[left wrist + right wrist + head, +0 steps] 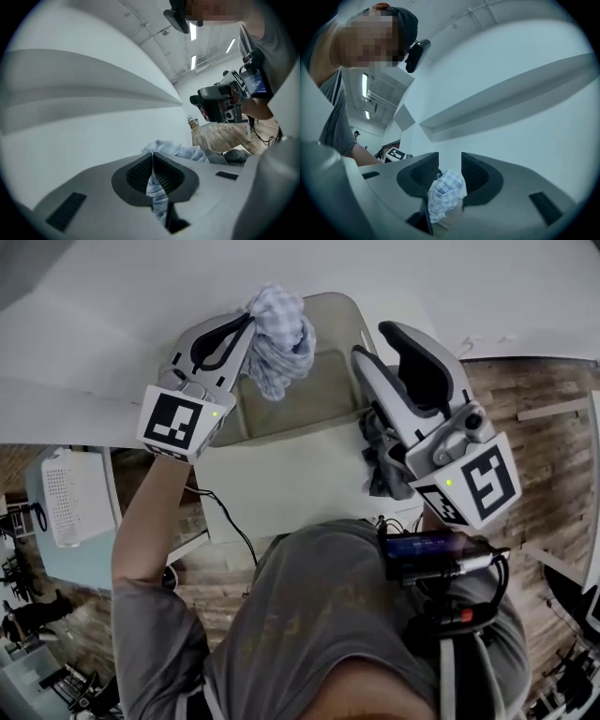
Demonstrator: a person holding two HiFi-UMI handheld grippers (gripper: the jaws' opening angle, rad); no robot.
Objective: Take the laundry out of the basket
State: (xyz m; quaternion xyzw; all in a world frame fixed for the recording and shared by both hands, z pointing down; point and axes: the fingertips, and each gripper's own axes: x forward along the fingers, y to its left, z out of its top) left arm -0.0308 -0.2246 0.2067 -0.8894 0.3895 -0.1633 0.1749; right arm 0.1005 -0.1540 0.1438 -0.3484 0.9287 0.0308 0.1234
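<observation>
"What were the tongs doing when you looked?"

"The left gripper (152, 157) was clamped tight on a checked cloth (281, 338). It held the cloth up above the far rim of the beige basket (328, 381), which sat on a white table (281, 488) in front of the person."

"And the other one?"

"The right gripper (450, 161) had its jaws partway apart, pinching a bunch of checked fabric (446, 194) between the pads. From above, a dark cloth (380, 460) hung just under it, beside the basket's right side. I couldn't tell whether that was the same piece."
</observation>
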